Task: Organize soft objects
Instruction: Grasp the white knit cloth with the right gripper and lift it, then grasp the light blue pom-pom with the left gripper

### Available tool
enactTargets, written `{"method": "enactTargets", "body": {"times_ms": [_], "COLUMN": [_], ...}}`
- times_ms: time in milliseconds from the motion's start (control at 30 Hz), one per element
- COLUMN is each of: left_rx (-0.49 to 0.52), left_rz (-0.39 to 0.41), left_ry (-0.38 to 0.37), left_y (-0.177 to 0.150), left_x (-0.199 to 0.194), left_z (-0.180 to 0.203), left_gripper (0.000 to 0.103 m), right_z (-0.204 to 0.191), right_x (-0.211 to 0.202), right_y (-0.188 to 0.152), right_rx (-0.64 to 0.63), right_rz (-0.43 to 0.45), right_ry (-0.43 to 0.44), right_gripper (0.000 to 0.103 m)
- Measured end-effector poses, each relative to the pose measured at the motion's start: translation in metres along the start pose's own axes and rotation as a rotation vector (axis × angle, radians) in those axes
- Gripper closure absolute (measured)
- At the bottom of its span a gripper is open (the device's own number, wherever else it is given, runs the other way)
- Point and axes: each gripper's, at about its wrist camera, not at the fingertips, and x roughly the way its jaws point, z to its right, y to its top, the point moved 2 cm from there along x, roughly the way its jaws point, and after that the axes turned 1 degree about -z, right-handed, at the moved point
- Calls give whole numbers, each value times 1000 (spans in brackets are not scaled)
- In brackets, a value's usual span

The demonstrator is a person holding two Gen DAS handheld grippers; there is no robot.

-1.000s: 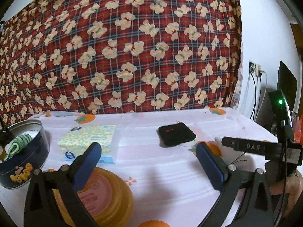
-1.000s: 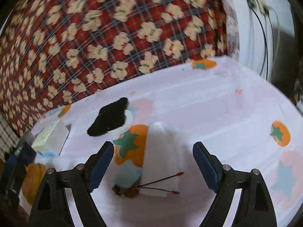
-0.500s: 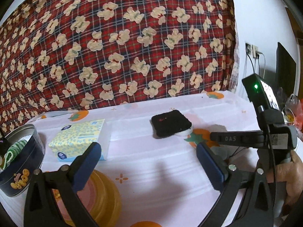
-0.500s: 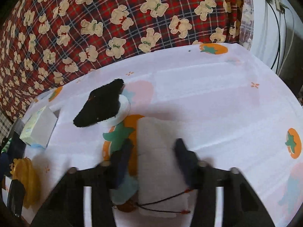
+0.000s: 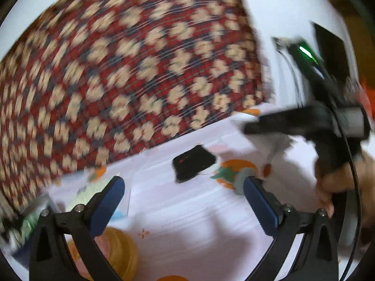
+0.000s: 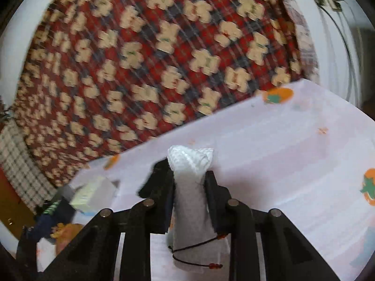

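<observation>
R gripper (image 6: 189,187) clamps white cloth (image 6: 191,164), long axis running fwd along its fingers; tin (image 6: 55,213) lies far L, nearer wide-open, empty L gripper (image 5: 182,201).

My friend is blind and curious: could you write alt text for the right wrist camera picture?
The right gripper has its two black fingers shut on a folded white cloth with a thin dark cord, lifted above a white tablecloth printed with orange fruit. A red plaid hanging with cream teddy bears fills the blurred background.
</observation>
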Motion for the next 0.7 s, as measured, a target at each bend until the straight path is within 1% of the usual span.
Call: {"method": "enactTargets", "body": {"times_ms": [33, 67, 100, 133, 200, 267, 333, 400, 433, 467, 567, 633, 700], "left_rx": [48, 90, 119, 151, 194, 209, 204, 183, 162, 141, 60, -3, -103], "left_rz": [15, 30, 42, 55, 69, 64, 52, 37, 23, 11, -38, -76, -137], "left_ry": [-2, -3, -5, -12, -23, -26, -32, -44, -54, -61, -96, -143, -225], "left_y": [1, 2, 2, 2, 3, 3, 4, 3, 2, 2, -2, -3, -5], "left_x": [-3, -7, -10, -13, -17, -15, -12, -9, -5, -2, 8, 15, 26], "left_z": [9, 17, 22, 28, 36, 39, 39, 37, 34, 30, 18, 7, -7], "left_gripper": [0, 0, 0, 0, 0, 0, 0, 0, 0, 0, 1, 1, 1], "right_z": [-2, -3, -5, -7, -9, -8, -4, 1, 3, 5, 7, 9, 11], "right_x": [-2, -5, -9, -16, -26, -30, -30, -32, -34, -37, -45, -47, -48], "right_y": [1, 4, 5, 7, 9, 11, 12, 14, 15, 16, 17, 19, 21], "right_rx": [7, 21, 28, 26, 9, 8, 39, 82, 88, 87, 69, 57, 44], "right_rz": [8, 25, 46, 83, 139, 159, 156, 159, 168, 178, 215, 229, 238], "right_ry": [29, 80, 106, 114, 90, 89, 128, 176, 171, 158, 81, 38, -1], "right_gripper": [76, 76, 76, 76, 76, 76, 76, 76, 76, 76, 76, 76, 76]}}
